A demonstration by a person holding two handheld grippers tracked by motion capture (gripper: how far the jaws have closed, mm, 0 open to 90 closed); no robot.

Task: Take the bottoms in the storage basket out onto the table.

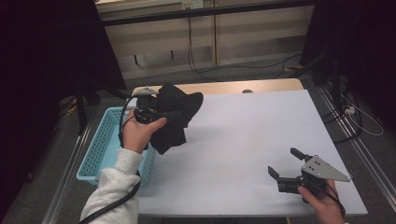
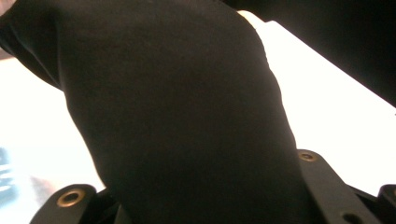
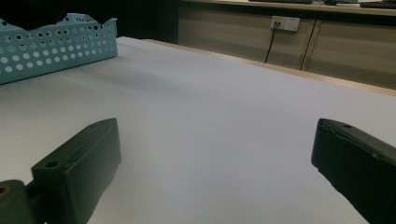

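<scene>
Basket (image 1: 100,149) at table (image 1: 243,140) left edge; cloth (image 1: 175,116) just right, perhaps above rim

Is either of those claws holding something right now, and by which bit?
The left claw holds a black cloth, lifted off the table, pinched in a bunched fold near its middle. The right claw is open, holding nothing.

- A black cloth (image 2: 177,116) bulges up between the left gripper's (image 2: 196,205) two black jaws, which close on it low in the frame.
- Brass-ringed screw holes show on both jaws, either side of the cloth.
- Beyond the jaws lies the white table (image 2: 336,121); a blurred turquoise patch (image 2: 5,179) sits far left.
</scene>
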